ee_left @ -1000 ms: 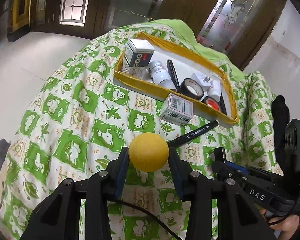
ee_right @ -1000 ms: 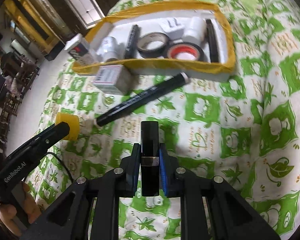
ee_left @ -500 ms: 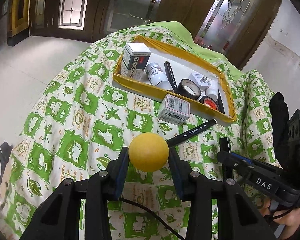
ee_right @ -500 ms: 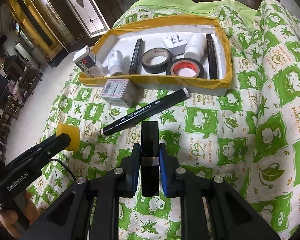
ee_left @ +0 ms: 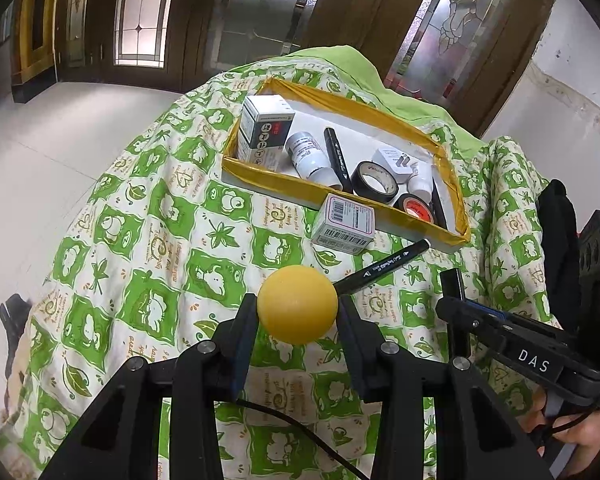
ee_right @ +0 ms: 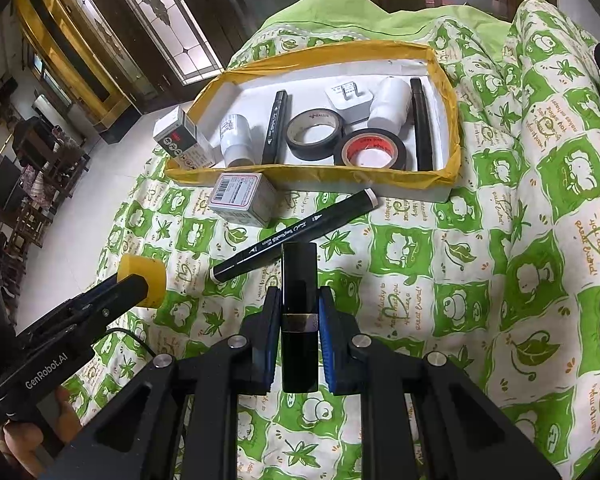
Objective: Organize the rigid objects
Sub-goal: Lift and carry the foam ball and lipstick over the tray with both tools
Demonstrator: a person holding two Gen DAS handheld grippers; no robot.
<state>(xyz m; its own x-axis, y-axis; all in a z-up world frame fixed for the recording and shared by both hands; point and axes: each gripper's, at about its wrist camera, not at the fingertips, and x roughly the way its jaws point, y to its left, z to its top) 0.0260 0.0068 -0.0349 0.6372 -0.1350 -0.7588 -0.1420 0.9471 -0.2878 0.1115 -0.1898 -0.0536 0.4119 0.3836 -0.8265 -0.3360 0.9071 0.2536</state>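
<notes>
Yellow ball [ee_left: 297, 305] pinched between the left tongs [ee_left: 296, 320], up off the green-patterned cloth [ee_left: 148, 248], well short of the yellow-edged tray [ee_left: 268, 178]. Black tube [ee_right: 299, 312] clamped upright in the right tongs [ee_right: 299, 320], likewise raised over the cloth. Loose on the cloth: a black marker [ee_right: 294, 236] lying slantwise and a small barcoded box [ee_right: 242, 198] just beside the tray's near wall. Inside the tray: tape rolls [ee_right: 315, 134], white bottles, markers, a plug, another box leaning at the far left corner. Risks, as a judgement: round ball held only at two spots, so likely to squirt out on any jolt and roll off the sloping cloth; tray crowded, so a careless drop could bounce off a tape roll and out; two tongs heading for one tray, room for a knock; tall tube apt to clip the tray wall. Compared with a second ago: tray and loose items smaller and farther off in both views, more cloth visible, both grips unchanged.
</notes>
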